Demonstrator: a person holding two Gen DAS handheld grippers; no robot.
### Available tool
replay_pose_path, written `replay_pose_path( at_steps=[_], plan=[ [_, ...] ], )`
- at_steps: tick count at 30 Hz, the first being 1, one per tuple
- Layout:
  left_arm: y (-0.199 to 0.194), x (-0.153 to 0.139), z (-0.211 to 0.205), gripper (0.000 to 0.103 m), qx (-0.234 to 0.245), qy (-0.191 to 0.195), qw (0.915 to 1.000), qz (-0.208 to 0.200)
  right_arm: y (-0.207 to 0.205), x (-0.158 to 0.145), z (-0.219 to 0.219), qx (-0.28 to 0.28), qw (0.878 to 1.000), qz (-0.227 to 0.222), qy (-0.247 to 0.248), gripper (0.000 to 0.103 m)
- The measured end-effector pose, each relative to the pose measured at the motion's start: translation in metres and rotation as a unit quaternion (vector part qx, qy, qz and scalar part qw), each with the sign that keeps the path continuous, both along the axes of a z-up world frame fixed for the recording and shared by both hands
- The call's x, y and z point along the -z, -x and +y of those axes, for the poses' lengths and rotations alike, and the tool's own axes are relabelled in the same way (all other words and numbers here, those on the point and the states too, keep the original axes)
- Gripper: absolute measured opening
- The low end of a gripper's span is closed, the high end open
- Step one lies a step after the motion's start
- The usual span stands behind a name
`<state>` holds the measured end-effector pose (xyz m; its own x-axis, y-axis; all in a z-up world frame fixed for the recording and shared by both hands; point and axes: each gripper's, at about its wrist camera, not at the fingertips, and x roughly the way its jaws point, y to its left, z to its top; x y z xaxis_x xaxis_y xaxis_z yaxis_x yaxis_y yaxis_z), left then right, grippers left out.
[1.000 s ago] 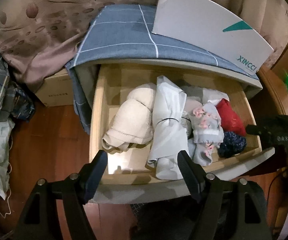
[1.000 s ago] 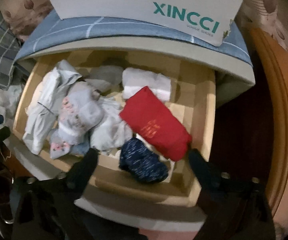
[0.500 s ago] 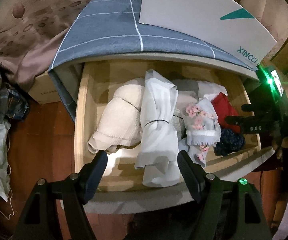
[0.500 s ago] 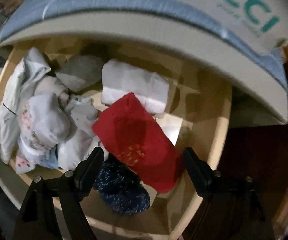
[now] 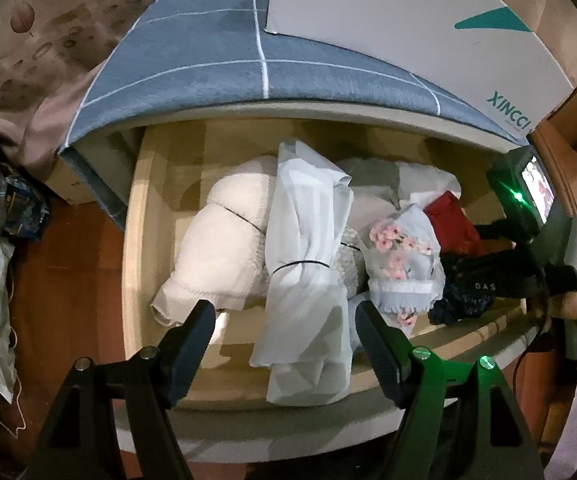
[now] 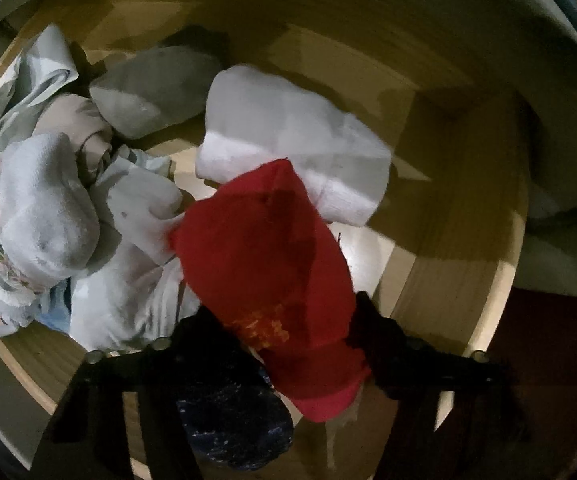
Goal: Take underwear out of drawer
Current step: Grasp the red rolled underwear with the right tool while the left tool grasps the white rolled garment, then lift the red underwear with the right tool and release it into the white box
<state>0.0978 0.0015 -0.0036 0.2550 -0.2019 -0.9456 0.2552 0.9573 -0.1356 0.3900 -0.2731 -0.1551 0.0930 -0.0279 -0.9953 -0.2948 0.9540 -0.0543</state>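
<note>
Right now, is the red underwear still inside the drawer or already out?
Still inside. The red underwear lies on the drawer floor among the other clothes, with the right hand-held gripper closing around its near end.

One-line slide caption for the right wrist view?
Right gripper closing around red folded underwear inside the open wooden drawer.

Dim room, reddish wood floor [image 5: 60,280]

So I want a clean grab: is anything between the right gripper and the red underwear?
Nothing visible: the red underwear lies on top of the pile, already between the closing jaws of the right gripper.
</note>
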Motion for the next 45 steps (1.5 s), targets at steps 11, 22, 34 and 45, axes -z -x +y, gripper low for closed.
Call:
replay_pose_path(
  at_steps=[11, 22, 34, 45],
  plan=[
    [-0.014, 0.012, -0.016, 0.075, -0.003, -0.009, 0.9999, 0.009, 0.016, 0.0, -0.007, 0.074, 0.995, -0.042, -0.043, 0.04],
    [-0.032, 0.041, -0.029, 0.074, -0.011, -0.029, 0.9988, 0.038, 0.033, -0.011, -0.006, 0.093, 0.99, -0.069, -0.086, 0.04],
    [-0.038, 0.065, -0.031, 0.048, -0.017, -0.047, 0.997, 0.059, 0.022, -0.044, -0.045, 0.097, 0.989, -0.062, -0.098, 0.04],
    [-0.034, 0.061, -0.03, 0.034, -0.007, -0.047, 0.9973, 0.056, 0.031, -0.074, -0.047, 0.1, 0.988, -0.065, -0.095, 0.04]
  ],
)
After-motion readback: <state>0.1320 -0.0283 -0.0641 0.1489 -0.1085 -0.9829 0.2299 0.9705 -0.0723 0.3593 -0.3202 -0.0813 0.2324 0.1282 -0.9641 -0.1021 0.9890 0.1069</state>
